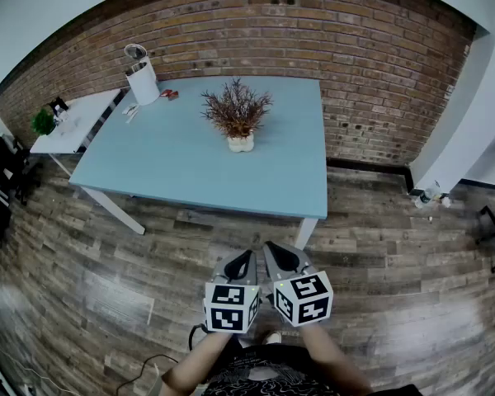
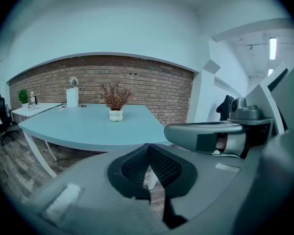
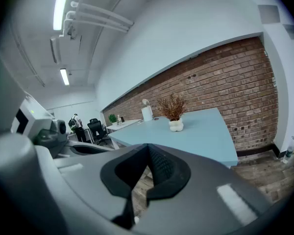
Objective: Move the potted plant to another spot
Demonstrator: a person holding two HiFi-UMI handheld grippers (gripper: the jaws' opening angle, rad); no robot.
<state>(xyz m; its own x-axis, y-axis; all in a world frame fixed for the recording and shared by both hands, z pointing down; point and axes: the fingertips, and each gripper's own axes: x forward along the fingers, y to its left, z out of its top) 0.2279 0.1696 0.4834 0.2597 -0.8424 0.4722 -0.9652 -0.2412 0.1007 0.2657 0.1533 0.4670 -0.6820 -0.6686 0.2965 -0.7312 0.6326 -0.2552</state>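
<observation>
The left hand-held gripper (image 1: 243, 258) and right hand-held gripper (image 1: 274, 250), both clenched empty, hover off the surface's (image 1: 190, 176) near edge; the potted plant (image 1: 238, 115) stands mid-surface.

The light-blue table (image 1: 173, 167) carries a potted plant (image 1: 238, 122) near its centre, a white canister (image 1: 142, 79) and small items (image 1: 130, 110) at its far-left corner.

Potted plant (image 1: 237, 118) on table (image 1: 190, 172) mid-back, canister (image 1: 140, 77) far-left corner, wall (image 1: 313, 23) behind.
</observation>
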